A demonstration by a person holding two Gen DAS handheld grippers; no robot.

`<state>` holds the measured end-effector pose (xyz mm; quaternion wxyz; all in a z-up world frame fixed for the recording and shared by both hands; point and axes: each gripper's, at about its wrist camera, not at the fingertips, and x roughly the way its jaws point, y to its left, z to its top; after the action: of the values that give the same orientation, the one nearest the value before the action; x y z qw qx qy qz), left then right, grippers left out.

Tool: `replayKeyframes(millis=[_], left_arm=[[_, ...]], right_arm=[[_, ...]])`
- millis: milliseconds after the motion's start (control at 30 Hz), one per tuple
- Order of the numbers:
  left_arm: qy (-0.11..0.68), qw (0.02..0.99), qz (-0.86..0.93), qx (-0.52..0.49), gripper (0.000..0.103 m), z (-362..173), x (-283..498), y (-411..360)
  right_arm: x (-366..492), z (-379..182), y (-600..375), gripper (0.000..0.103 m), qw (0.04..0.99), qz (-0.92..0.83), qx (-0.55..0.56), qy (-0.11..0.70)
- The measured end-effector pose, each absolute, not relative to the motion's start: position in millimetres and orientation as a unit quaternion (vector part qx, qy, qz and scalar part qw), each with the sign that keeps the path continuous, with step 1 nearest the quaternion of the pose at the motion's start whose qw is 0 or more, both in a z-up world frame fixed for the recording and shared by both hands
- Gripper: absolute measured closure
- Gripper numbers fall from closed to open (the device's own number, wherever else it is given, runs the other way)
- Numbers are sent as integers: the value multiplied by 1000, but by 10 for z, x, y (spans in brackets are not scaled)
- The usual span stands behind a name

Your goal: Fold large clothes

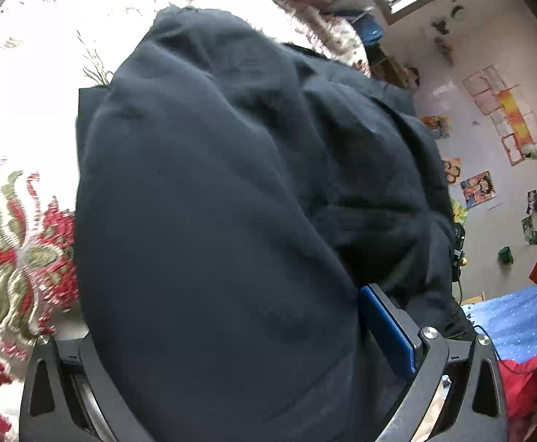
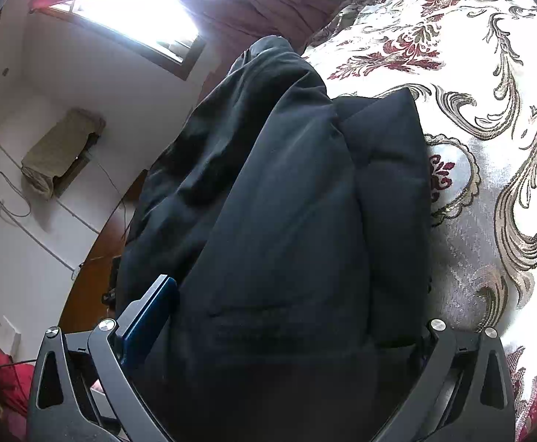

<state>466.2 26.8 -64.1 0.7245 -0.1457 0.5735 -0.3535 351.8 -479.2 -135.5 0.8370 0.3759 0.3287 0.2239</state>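
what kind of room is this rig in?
Most likely a home bedroom. The dark garment lies on a floral bedspread, drawings and posters are stuck on the wall, and a curtained window lets in daylight.

The dark garment (image 1: 213, 202) bulks between both grippers' fingers, blocking forward passage; bare floral bedspread (image 2: 489, 184) lies open beside it.

The garment (image 1: 209, 191) lies bunched on the bedspread (image 1: 21, 129), between the fingers of both hand-held grippers.
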Motion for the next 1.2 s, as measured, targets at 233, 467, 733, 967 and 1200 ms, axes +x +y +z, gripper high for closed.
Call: replayKeyframes(millis=[233, 467, 733, 967, 1200], left_arm=[[592, 724, -323, -146, 0, -707, 4662, 49], [598, 740, -270, -152, 0, -730, 4599, -144], [584, 769, -209, -156, 7, -683, 4487, -255], [568, 788, -193, -137, 45, -476, 4377, -331], [558, 795, -190, -143, 72, -376, 4302, -166]], right_arm=[[3477, -1426, -4857, 1, 836, 227, 385, 318], [3519, -1437, -4845, 1, 834, 221, 381, 332], [3600, -1216, -4693, 5, 833, 149, 361, 392], [3438, -1018, -4496, 38, 846, 88, 353, 390], [3228, -643, -4315, 73, 875, 66, 301, 374]])
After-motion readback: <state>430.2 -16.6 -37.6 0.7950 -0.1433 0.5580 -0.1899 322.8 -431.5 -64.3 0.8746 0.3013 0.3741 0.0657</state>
